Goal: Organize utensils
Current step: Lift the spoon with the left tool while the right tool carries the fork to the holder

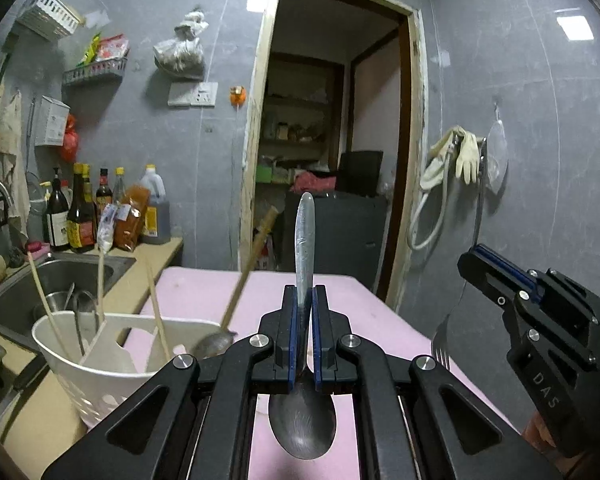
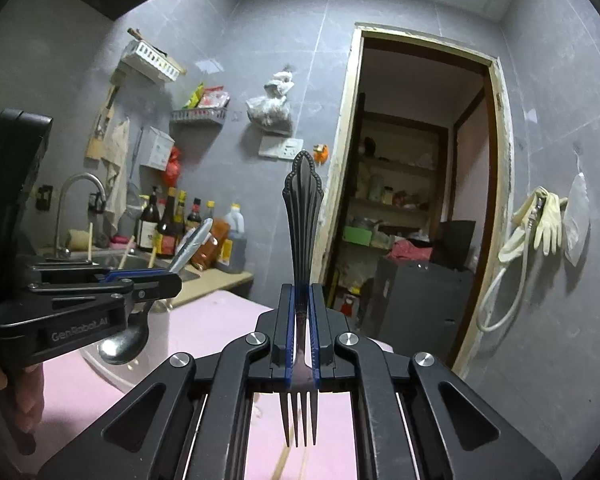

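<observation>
My left gripper [image 1: 304,300] is shut on a metal spoon [image 1: 303,424], handle pointing up, bowl hanging toward the camera above the pink table [image 1: 204,292]. It also shows in the right wrist view [image 2: 156,278], spoon [image 2: 124,344] in it. My right gripper [image 2: 303,300] is shut on a dark metal fork [image 2: 302,216], ornate handle up, tines down. It shows at the right of the left wrist view [image 1: 476,256], the fork [image 1: 442,344] hanging below it. A white slotted utensil holder [image 1: 100,364] stands at the left with chopsticks [image 1: 158,312] and a wooden-handled ladle [image 1: 236,292].
A steel sink [image 1: 40,280] with a faucet [image 2: 80,184] lies left of the table. Sauce bottles [image 1: 84,216] stand behind it on the counter. A doorway [image 1: 332,140] opens ahead. Rubber gloves [image 1: 464,156] hang on the right wall.
</observation>
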Demonstrator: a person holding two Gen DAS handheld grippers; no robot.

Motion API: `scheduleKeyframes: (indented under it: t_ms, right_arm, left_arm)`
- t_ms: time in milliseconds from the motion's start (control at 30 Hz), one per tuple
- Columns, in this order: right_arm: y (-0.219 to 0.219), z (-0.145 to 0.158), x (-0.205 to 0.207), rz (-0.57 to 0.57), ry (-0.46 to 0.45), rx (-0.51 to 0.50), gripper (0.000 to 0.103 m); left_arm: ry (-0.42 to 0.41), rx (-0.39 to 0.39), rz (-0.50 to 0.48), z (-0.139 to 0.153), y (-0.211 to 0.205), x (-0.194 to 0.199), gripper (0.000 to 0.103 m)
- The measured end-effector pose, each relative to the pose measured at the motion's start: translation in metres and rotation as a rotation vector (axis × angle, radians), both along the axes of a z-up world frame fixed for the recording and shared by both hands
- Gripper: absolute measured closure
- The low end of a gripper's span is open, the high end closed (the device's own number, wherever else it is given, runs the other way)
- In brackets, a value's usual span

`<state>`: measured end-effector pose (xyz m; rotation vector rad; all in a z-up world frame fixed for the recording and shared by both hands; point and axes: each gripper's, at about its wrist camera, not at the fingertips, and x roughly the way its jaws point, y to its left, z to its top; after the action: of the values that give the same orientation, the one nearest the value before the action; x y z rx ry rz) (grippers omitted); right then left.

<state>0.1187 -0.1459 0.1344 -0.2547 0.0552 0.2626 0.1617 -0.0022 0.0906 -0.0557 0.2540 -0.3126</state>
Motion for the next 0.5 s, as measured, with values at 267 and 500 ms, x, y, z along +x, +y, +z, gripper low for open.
scheduleKeyframes:
  t_ms: [267,500]
  right_arm:
    - [0.018,0.017,-0.001,0.053,-0.059,0.015,0.099]
    - [0.038,0.037,0.006,0.142,-0.098,0.062,0.099]
  left_arm:
    - [-0.069,-0.014,0.046,0.022,0.022,-0.006,0.099]
    - [-0.136,-0.022,0.137,0.045,0.058,-0.005,0.099]
